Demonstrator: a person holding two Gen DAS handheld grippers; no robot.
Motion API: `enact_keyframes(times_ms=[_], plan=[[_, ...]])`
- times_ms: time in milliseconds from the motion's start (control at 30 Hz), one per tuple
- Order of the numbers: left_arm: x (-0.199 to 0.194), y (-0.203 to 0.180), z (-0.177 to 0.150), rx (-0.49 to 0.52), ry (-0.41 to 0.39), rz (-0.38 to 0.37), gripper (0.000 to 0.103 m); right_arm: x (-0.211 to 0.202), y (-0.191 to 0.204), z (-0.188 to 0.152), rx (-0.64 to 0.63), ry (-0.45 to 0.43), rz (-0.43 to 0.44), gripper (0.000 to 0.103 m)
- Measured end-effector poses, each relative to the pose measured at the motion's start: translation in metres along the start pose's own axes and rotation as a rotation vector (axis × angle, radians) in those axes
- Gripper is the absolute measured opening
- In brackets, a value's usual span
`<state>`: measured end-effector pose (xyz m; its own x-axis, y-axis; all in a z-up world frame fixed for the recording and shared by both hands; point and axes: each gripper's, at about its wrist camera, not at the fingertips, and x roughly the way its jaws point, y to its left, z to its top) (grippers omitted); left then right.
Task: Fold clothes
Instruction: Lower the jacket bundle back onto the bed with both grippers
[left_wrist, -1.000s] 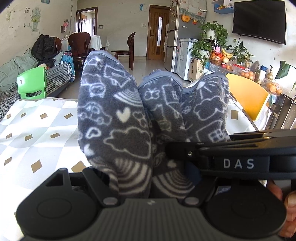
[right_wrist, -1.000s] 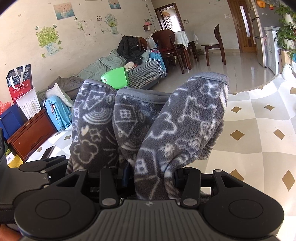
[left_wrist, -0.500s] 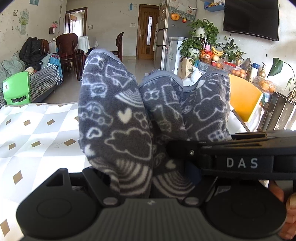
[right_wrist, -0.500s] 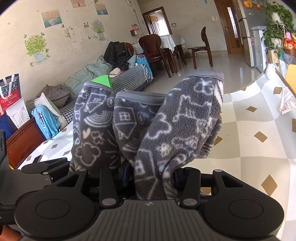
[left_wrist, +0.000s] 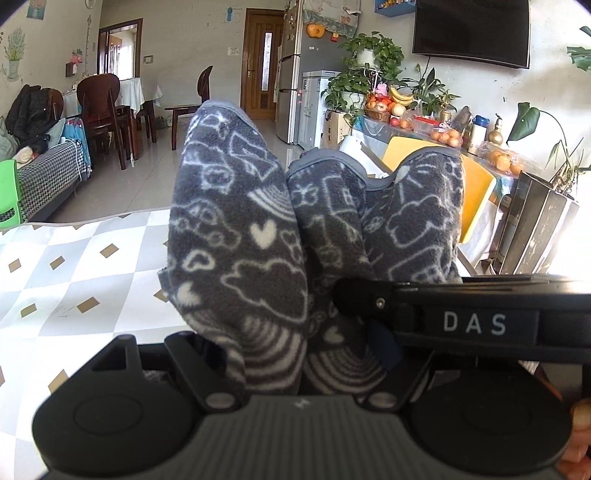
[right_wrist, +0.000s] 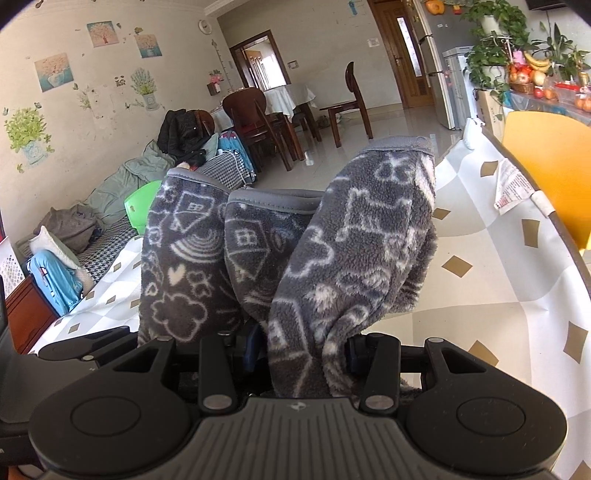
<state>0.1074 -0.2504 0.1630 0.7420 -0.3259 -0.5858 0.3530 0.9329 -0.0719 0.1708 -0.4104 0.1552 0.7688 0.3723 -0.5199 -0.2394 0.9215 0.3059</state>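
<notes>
you hold the grey patterned fleece garment (left_wrist: 258, 258) bunched in both claws, gathered into upright folds that fill the middle of each wrist view. the left claw (left_wrist: 303, 369) is clenched on the lower bunch; the right claw (right_wrist: 295, 354) grips the same cloth just beside it, and its dark body crosses the right side of the left view, so the two grips sit close together.

change since a second ago: both hands have swung sideways across the room. the green chair (left_wrist: 7, 192) has slid to the far left edge of the left view, and the tv (left_wrist: 471, 31) and fruit basket (left_wrist: 384, 107) now show more fully. the cloth's shape between the claws is unchanged and neither grip has shifted. judgement: this is a carry, with the garment lifted clear of the bench and the fold itself not yet laid.

surface: the bench (right_wrist: 480, 288) wears a white and grey diamond-check cover, bare where visible; its right edge runs near a yellow chair (right_wrist: 546, 155). room: dining chairs (right_wrist: 251, 110), a sofa (right_wrist: 110, 192) heaped with bedding.
</notes>
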Motion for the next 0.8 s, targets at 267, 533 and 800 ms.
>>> enact_keyframes(times_ms=[267,533,800], plan=[[0.021,-0.020,0.004,0.016,0.020,-0.014,0.076,-0.003,-0.024,-0.002,0.046,0.006,-0.036,0.043],[0.042,-0.031,0.004,0.008,0.043,-0.050,0.076,-0.006,-0.044,-0.004,0.100,0.015,-0.066,0.043],[0.069,-0.048,0.004,0.041,0.054,-0.063,0.071,0.005,-0.072,-0.003,0.164,0.038,-0.095,0.043]])
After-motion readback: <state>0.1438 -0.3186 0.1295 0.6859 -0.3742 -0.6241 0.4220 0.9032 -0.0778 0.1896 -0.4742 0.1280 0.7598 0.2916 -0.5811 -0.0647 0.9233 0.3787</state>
